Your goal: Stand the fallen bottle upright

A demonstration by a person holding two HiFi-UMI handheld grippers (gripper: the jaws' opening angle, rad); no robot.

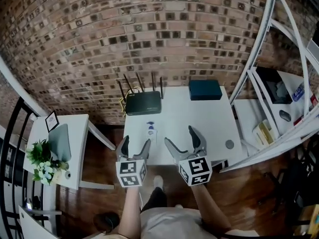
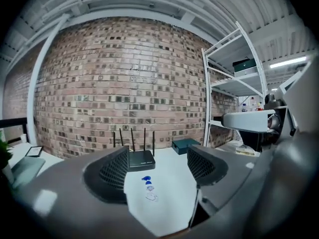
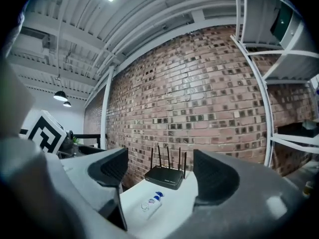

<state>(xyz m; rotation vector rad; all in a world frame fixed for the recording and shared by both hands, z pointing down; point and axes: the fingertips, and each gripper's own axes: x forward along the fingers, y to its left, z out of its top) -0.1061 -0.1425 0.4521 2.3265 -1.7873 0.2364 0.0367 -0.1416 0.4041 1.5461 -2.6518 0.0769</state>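
A small clear bottle with a blue cap (image 1: 150, 131) lies on its side on the white table (image 1: 199, 128), near the front left, cap toward the router. It also shows in the left gripper view as the bottle (image 2: 148, 188) and in the right gripper view as the bottle (image 3: 151, 203). My left gripper (image 1: 135, 145) hovers just short of the table's front edge, jaws open, nothing between them. My right gripper (image 1: 181, 136) is beside it to the right, over the table's front edge, jaws open and empty. Both point toward the brick wall.
A black router with several antennas (image 1: 142, 101) sits at the table's back left, a dark teal box (image 1: 205, 89) at the back right, a small grey disc (image 1: 229, 144) near the front right. White shelving (image 1: 279, 98) stands right; a side table with a plant (image 1: 42, 161) left.
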